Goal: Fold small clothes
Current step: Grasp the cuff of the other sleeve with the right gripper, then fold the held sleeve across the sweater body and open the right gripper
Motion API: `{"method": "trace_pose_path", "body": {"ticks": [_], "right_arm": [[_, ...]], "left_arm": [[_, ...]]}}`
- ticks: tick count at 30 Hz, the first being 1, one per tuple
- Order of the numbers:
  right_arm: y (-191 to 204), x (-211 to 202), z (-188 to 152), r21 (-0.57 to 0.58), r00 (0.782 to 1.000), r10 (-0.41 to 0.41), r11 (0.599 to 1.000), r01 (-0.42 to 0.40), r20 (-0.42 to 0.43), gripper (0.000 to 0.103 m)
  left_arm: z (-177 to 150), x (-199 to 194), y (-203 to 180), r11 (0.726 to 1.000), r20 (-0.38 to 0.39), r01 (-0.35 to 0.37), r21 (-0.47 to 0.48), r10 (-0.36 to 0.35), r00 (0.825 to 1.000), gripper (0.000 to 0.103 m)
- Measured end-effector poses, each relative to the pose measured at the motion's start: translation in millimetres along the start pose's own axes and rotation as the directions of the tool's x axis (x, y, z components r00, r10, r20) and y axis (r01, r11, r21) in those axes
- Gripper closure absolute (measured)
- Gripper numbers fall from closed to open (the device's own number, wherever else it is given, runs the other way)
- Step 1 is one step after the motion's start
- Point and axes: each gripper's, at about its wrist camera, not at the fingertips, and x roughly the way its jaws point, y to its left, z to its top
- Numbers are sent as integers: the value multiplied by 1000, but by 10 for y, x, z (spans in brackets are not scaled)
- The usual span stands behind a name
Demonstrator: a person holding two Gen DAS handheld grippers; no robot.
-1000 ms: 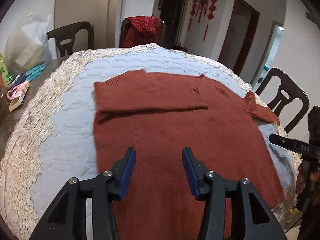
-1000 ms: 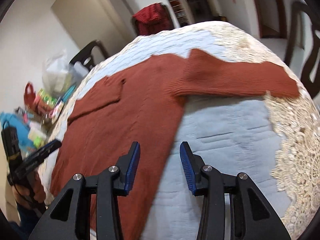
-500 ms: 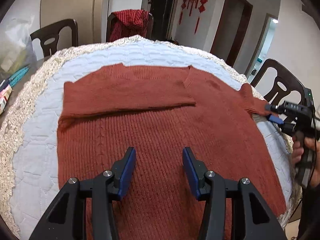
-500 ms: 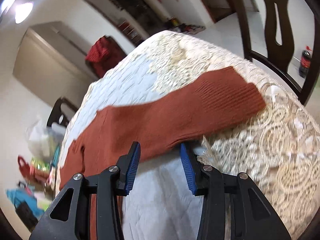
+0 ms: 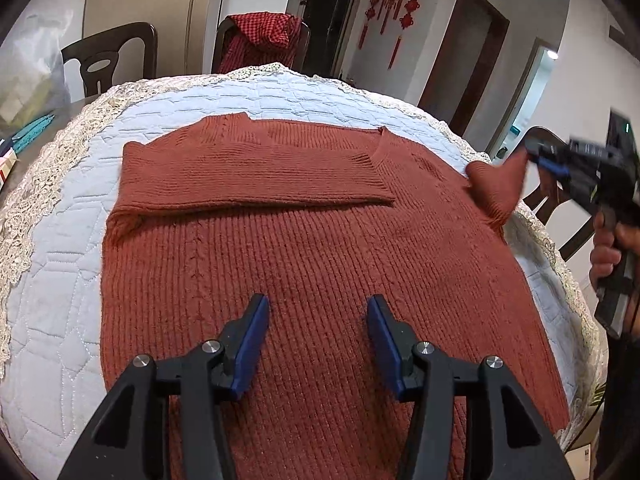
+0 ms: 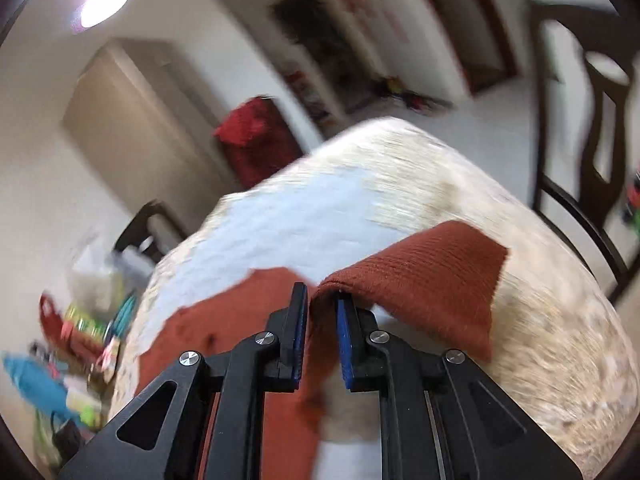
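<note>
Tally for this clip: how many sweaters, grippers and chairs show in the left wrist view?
Sweater: 1
Grippers: 2, the left gripper and right gripper
Chairs: 3, at and
Total: 6

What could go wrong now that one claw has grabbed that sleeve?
The right gripper pinches only a thin fold of the sleeve, so the knit might slip out as it is carried across. The left gripper hangs open above the sweater and holds nothing down, so a pull could drag the body and disturb the other sleeve, already folded across the chest. The lifted sleeve sits near the lace edge of the table and could drop over it.
</note>
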Motion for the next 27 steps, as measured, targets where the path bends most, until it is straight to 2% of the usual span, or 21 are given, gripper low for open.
{"method": "trace_pose_path", "body": {"ticks": [3,5,7,10,13,16,19,22,25,27], "right_arm": [[444,114,-25,-121,996,80,989,-85,-44,88],[771,278,-139,-207,985,129,967,-151,-119,88],[1024,470,-324,-279,963,150,937,-211,-222,83],[1146,584,-548,-315,940,166,912,-261,-300,82],[1092,529,-652,-309,926,195,903,-299,-324,82],[920,411,-646,-289,933,189,915,-281,-308,82],[700,365,-580,-241,952,147,947,-214,-267,82],[561,371,-524,-202,960,121,964,-174,-253,82],[487,393,-521,-211,965,98,966,-151,-244,82],[493,452,-508,-215,965,111,963,-163,-237,82]], "left_arm": [[2,-3,1,1000,0,0,-2,0,1000,49],[6,-12,-4,1000,-1,-4,1,4,1000,49],[22,-44,-7,1000,-8,-8,5,8,1000,49],[97,-191,20,1000,6,9,6,-9,1000,49],[251,-370,63,1000,47,14,13,-15,999,49],[466,-416,68,999,73,12,31,-14,997,49],[714,-311,58,999,80,25,29,-27,996,49],[909,-143,31,1000,70,27,9,-28,997,49],[1050,10,-25,999,49,42,-6,-41,998,49],[1128,23,-58,998,53,55,-11,-54,997,49]]}}
